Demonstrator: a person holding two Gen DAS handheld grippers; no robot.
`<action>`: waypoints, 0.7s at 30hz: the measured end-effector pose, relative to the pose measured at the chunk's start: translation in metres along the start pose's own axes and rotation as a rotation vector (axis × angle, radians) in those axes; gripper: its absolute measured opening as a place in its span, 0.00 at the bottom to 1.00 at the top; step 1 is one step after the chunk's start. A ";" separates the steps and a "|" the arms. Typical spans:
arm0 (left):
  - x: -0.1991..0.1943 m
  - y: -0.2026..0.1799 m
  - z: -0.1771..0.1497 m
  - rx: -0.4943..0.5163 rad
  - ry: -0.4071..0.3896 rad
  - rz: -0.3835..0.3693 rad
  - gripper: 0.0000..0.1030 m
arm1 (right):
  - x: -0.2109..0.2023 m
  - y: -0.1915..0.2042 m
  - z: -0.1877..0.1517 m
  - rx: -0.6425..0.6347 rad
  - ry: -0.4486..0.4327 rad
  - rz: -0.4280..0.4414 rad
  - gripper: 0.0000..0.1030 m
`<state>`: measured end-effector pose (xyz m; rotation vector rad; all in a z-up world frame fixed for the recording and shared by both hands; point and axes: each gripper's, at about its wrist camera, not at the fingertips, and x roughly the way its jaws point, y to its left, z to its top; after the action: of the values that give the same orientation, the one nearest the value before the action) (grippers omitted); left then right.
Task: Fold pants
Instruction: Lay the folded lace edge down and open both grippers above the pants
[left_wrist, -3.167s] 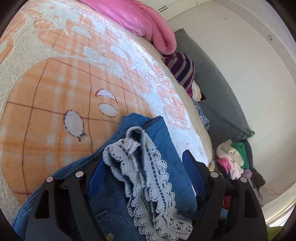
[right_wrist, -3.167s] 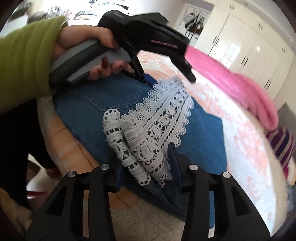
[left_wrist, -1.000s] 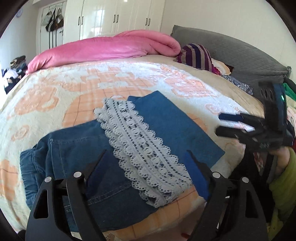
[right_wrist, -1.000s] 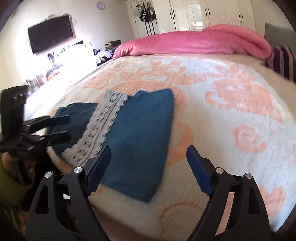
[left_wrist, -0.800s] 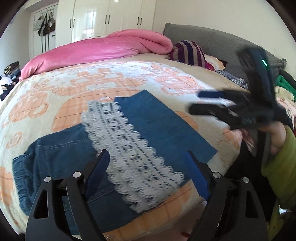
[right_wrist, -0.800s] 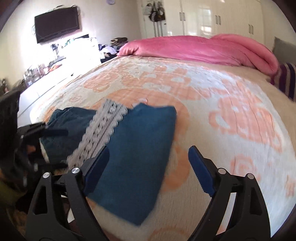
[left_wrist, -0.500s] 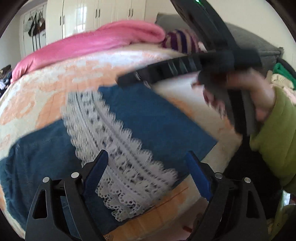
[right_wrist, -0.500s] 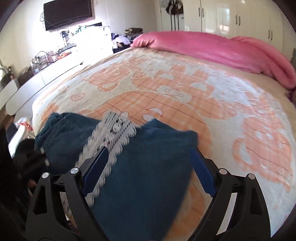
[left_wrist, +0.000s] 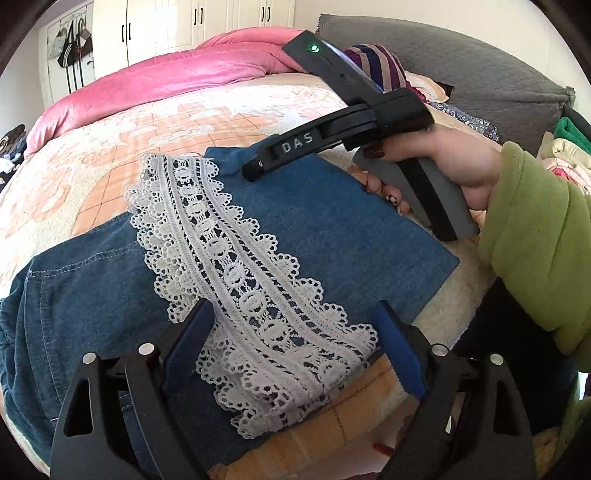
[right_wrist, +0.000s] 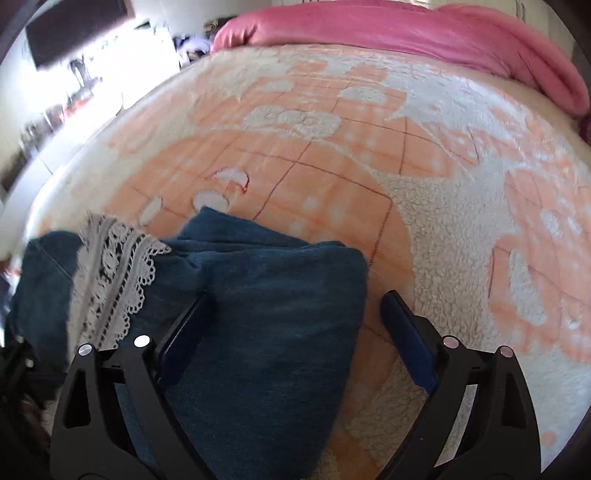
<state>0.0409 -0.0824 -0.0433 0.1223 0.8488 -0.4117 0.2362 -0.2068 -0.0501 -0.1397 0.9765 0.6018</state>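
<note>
The pants (left_wrist: 317, 221), blue denim with a white lace hem (left_wrist: 255, 295), lie partly folded at the near edge of the bed (left_wrist: 110, 155), lace band across the top. The left gripper (left_wrist: 291, 347) hangs over the lace end; its jaws have just been opening and grasp nothing, the lace lying below them untouched. The right gripper (right_wrist: 295, 328) hovers over the folded edge (right_wrist: 347, 280), its jaws likewise just opening, with cloth beneath but unpinched. For the next fold, each gripper should likely come down astride one end of the same edge, bite every layer including the lace, then lift and carry the cloth across evenly so nothing slides apart.
</note>
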 end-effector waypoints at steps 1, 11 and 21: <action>-0.001 0.000 -0.001 0.002 0.000 0.001 0.86 | -0.002 0.003 0.000 -0.014 -0.007 -0.008 0.84; -0.012 0.001 0.008 -0.040 -0.014 -0.010 0.86 | -0.039 -0.004 -0.010 0.056 -0.116 0.017 0.86; -0.043 0.008 0.011 -0.080 -0.066 0.047 0.92 | -0.091 0.000 -0.011 0.073 -0.283 0.020 0.91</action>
<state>0.0269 -0.0645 -0.0043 0.0547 0.7947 -0.3356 0.1906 -0.2483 0.0175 0.0206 0.7250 0.5853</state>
